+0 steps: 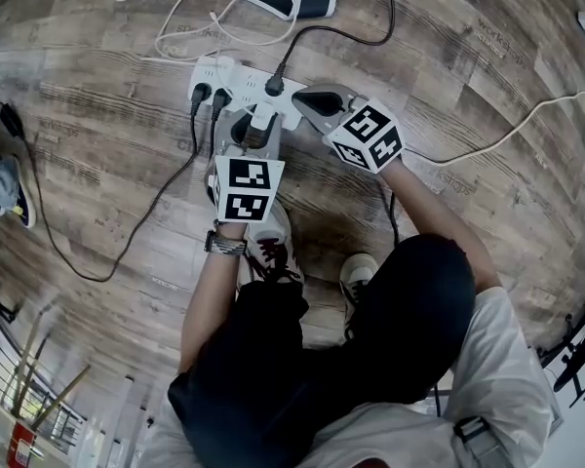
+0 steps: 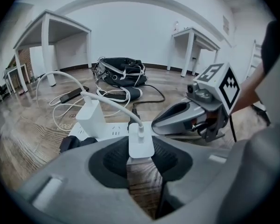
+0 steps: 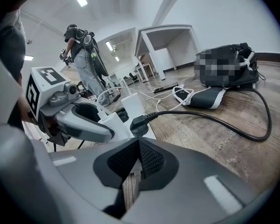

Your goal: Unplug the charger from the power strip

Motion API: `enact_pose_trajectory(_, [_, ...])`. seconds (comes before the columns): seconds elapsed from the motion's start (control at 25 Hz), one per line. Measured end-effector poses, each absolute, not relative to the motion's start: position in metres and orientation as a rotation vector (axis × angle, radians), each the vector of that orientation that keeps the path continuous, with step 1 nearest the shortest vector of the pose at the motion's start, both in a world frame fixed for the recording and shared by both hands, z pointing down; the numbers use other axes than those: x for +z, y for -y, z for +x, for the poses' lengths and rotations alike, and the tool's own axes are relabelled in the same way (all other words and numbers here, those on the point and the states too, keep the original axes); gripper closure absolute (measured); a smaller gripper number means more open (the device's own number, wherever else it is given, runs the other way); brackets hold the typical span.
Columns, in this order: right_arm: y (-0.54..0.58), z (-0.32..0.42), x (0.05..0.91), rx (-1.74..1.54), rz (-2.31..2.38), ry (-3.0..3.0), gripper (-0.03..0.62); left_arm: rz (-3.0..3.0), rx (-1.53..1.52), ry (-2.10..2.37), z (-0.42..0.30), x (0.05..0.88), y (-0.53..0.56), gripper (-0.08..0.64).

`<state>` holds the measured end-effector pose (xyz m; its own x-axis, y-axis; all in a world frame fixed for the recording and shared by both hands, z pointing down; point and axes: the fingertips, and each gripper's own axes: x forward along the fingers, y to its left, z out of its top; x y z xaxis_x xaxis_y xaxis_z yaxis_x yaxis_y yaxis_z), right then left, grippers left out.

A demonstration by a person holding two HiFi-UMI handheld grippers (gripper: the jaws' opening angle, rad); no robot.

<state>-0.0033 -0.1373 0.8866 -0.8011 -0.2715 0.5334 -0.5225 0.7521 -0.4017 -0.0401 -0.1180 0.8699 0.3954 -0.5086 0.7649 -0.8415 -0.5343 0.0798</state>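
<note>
Left gripper view: the left tongs (image 2: 140, 152) squeeze the small white charger (image 2: 141, 136) by its flat sides. It looks light, hard and slippery, and is plugged into the power strip (image 2: 109, 130). The right tongs (image 3: 139, 148) are pinched closed, empty.

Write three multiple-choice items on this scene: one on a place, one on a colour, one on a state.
1. Where does the power strip lie?
A. on a shelf
B. on the wooden floor
C. on a chair

2. What colour is the power strip?
A. white
B. red
C. black

3. How do the left tongs stand?
A. open and empty
B. shut with nothing between them
C. shut on the white charger

Answers:
1 B: the head view shows wood planks all round the strip.
2 A: its casing shows white in every view.
3 C: the left gripper view shows both pads pressed against the charger's sides.
</note>
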Motion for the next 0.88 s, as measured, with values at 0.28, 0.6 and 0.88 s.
enact_pose_trajectory(0.28, [0.137, -0.003, 0.8857, 0.757, 0.601, 2.506, 0.591, 2.126, 0.838, 1.154, -0.0443, 0.8691, 0.1193, 0.419])
enact_pose_trajectory(0.6, [0.1374, -0.0032, 0.8863, 0.753, 0.604, 2.508, 0.591, 2.179, 0.926, 1.181, -0.0418, 0.8688, 0.1185, 0.419])
enact_pose_trajectory(0.88, [0.1372, -0.0029, 0.8855, 0.746, 0.604, 2.511, 0.591, 2.148, 0.876, 1.179, -0.0434, 0.8684, 0.1191, 0.419])
